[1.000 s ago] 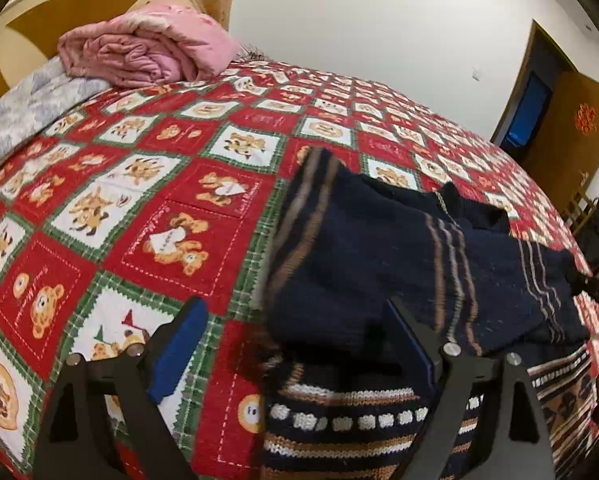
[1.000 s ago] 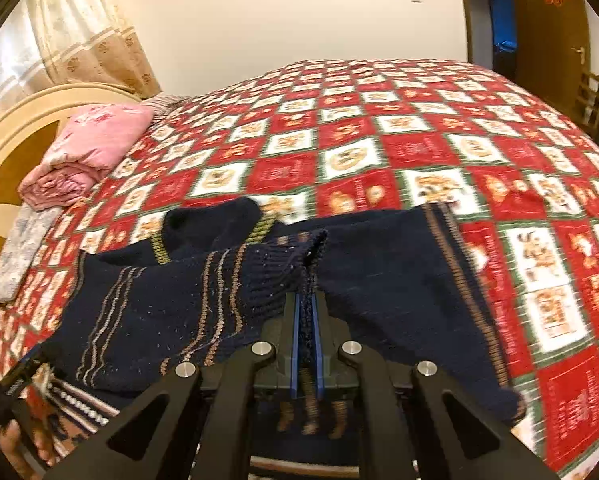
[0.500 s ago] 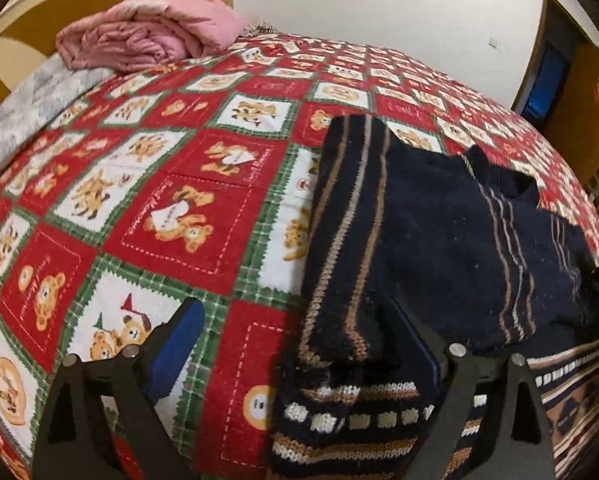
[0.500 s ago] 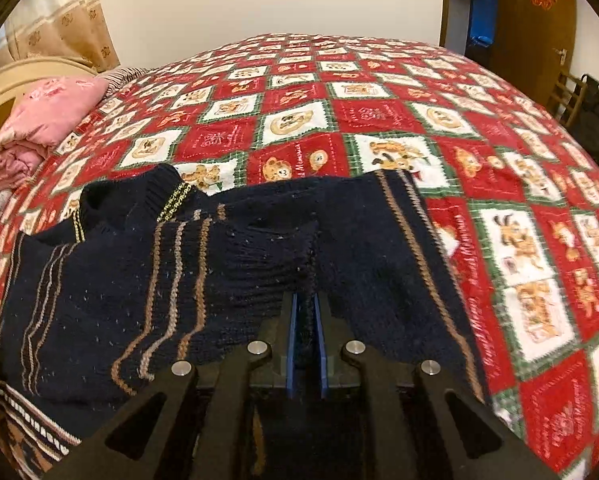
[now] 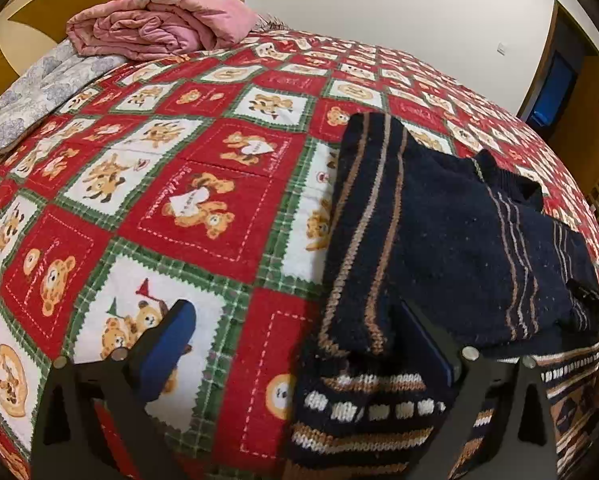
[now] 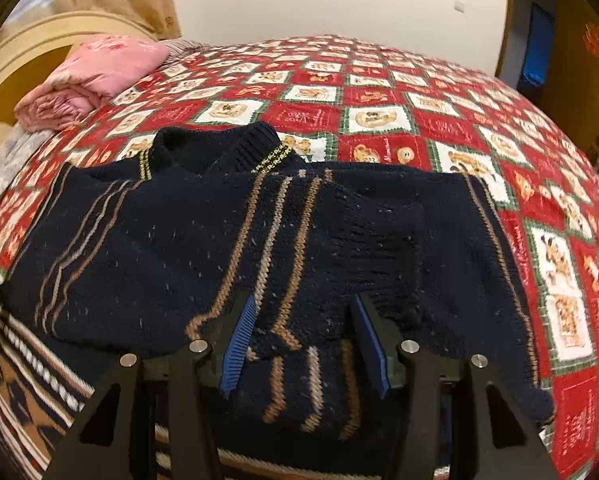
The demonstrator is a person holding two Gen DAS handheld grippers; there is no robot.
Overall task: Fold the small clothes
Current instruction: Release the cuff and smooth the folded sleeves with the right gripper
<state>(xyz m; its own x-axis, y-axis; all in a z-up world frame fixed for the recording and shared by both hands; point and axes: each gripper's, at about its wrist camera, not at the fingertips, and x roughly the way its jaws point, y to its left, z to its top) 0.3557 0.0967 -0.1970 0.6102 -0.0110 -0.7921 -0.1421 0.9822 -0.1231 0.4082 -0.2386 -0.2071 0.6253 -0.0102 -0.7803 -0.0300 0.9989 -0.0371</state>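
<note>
A small navy knitted sweater (image 6: 171,240) with tan stripes lies on the bed, both sleeves folded across its front, collar (image 6: 219,148) at the far side. My right gripper (image 6: 303,332) is open just above the folded right sleeve cuff, holding nothing. In the left wrist view the sweater (image 5: 451,232) lies at the right. My left gripper (image 5: 299,340) is open wide at the sweater's left edge; its right finger (image 5: 427,344) rests over the folded left sleeve, its left finger (image 5: 171,340) over the bedspread.
The red, green and white teddy-bear bedspread (image 5: 203,208) covers the bed. A folded pink quilt (image 5: 159,20) and a grey pillow (image 5: 39,88) lie by the headboard. A dark doorway (image 5: 555,84) is at the far right.
My right gripper was shut on the right sleeve cuff; it laid it across the sweater and has now opened. The left sleeve has settled flat. My left gripper stayed open.
</note>
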